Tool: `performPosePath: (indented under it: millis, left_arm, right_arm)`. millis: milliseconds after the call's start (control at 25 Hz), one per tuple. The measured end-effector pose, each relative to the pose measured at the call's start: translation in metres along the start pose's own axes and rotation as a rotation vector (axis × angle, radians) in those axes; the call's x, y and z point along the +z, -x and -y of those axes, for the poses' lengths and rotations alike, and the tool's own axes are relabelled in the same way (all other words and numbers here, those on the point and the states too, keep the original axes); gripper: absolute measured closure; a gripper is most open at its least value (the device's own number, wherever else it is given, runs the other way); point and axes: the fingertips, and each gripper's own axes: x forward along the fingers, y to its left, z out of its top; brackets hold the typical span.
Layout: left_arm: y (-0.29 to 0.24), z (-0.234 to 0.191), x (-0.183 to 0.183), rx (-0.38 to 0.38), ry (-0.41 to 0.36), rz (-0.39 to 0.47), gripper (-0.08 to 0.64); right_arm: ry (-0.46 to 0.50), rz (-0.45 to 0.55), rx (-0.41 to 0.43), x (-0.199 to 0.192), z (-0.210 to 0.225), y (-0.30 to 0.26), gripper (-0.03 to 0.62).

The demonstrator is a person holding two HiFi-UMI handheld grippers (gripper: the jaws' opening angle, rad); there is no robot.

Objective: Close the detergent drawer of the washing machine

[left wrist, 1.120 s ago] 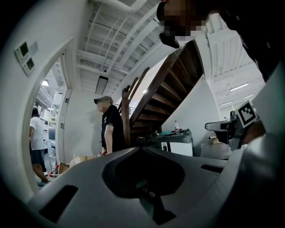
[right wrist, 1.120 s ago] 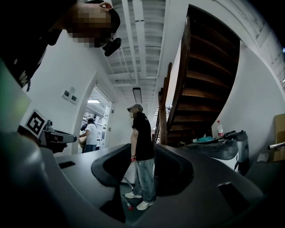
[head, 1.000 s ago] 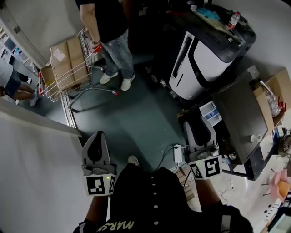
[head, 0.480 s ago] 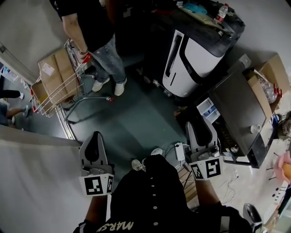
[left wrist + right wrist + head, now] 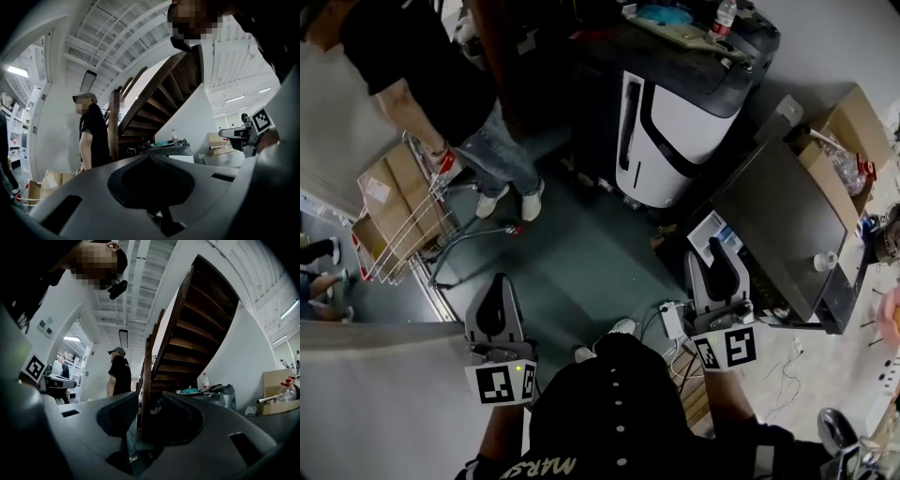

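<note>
Just past the tips of the right gripper (image 5: 720,255), at about twelve o'clock from it in the head view, the white-and-blue plastic detergent drawer (image 5: 705,228) sticks out of the boxy, dark-grey-topped washing machine (image 5: 787,220). Its long axis seems to run from eight o'clock towards two o'clock. That gripper's jaws stand wide, are closing and hold nothing, and it is by far the nearer tool. The left gripper (image 5: 495,286), jaws together and empty, sits well apart at nine o'clock.
</note>
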Motion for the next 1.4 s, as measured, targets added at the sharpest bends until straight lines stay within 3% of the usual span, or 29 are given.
performPosePath:
  millis: [360,760,1080,1400]
  left_arm:
    - [-0.088,0.060,-0.001,-0.153,0.009,-0.001,0.545]
    - [-0.161,0.134,-0.005,-0.402,0.015,0.015,0.545]
    - [-0.204,0.187,0.000,-0.682,0.023,0.045,0.545]
    - [-0.227,0.199,-0.007,-0.861,0.029,0.036,0.545]
  right_arm:
    - [0.016,-0.014,-0.165,-0.008,0.079,0.013,0.430]
    - [0.023,-0.049,-0.422,-0.017,0.138,0.065,0.446]
    - [0.040,-0.045,-0.698,-0.008,0.143,0.094,0.445]
    - [0.074,-0.112,-0.834,-0.029,0.127,0.101,0.446]
